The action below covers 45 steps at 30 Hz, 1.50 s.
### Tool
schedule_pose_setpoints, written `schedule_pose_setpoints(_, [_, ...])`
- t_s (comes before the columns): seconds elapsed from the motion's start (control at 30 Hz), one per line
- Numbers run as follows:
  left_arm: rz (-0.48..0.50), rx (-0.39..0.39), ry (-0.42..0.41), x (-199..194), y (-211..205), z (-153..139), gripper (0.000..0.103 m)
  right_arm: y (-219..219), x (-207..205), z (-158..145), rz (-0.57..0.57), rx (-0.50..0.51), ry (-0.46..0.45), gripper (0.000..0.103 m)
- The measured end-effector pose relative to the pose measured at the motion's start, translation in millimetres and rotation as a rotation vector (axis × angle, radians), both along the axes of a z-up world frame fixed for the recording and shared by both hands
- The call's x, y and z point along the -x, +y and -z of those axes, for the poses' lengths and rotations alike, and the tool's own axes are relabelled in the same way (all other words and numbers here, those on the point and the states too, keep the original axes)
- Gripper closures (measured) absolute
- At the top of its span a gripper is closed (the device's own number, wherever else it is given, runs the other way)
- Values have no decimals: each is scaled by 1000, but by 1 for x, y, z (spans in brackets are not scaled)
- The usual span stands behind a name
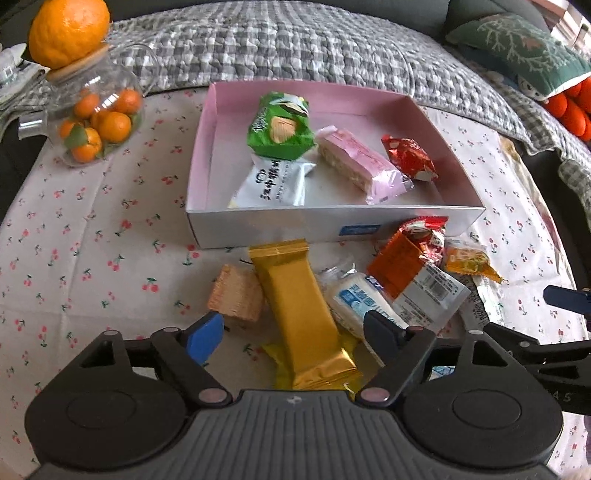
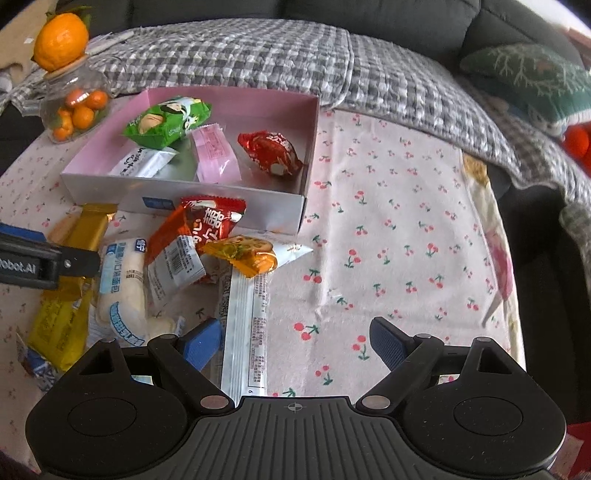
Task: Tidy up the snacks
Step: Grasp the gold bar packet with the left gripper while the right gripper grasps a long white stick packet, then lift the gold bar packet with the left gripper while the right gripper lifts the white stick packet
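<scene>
A pink-lined box on the cherry-print cloth holds a green snack bag, a white packet, a pink bar and a red wrapped snack. In front lies a loose pile: a gold bar, a wafer, a white-blue packet, an orange packet and a long white packet. My left gripper is open, straddling the gold bar. My right gripper is open above the long white packet's near end.
A glass jar of small oranges with a large orange on its lid stands left of the box. A grey checked blanket lies behind. A green cushion is at the far right. Bare cloth lies right of the pile.
</scene>
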State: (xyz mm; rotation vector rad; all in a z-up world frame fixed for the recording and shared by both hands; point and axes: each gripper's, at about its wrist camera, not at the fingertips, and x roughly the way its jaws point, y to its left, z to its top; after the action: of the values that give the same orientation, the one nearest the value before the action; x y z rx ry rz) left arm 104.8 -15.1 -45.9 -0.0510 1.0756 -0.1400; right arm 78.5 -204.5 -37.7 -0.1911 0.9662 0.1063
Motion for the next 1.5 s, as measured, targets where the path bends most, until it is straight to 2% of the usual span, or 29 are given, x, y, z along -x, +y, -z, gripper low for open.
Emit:
schedule_pose_setpoints(0.3, [-24, 21, 0, -3, -2, 0, 38, 3, -3, 10, -2, -58, 106, 14])
schedule_pose_setpoints(0.53, [-45, 12, -14, -5, 0, 0, 54, 10, -2, 11, -16, -46, 111, 17])
schedule_pose_setpoints(0.7, [-33, -3, -20, -5, -1, 0, 60, 15, -2, 13, -36, -40, 124, 34])
schedule_pose_setpoints(0.77, [-25, -6, -20, -4, -1, 0, 64, 16, -3, 15, -40, -39, 134, 44])
schedule_pose_setpoints(0.83, [-17, -6, -14, -5, -1, 1, 72, 16, -3, 15, -47, -46, 136, 48])
schedule_pose_setpoints(0.93, [-8, 0, -6, -5, 1, 2, 77, 17, -2, 13, -55, -57, 132, 70])
schedule_pose_setpoints(0.97, [-5, 1, -5, -4, 1, 1, 77, 18, -2, 13, -50, -59, 134, 73])
schedule_pose_setpoints(1.2, [-2, 27, 6, -3, 7, -1, 79, 11, -3, 8, -33, -90, 145, 73])
schedule_pose_setpoints(1.4, [11, 48, -18, 0, 11, -9, 89, 3, 2, -5, -26, -130, 127, 73])
schedule_pose_setpoints(1.5, [22, 57, -24, 2, 12, -12, 91, 0, 4, -11, -29, -151, 126, 73])
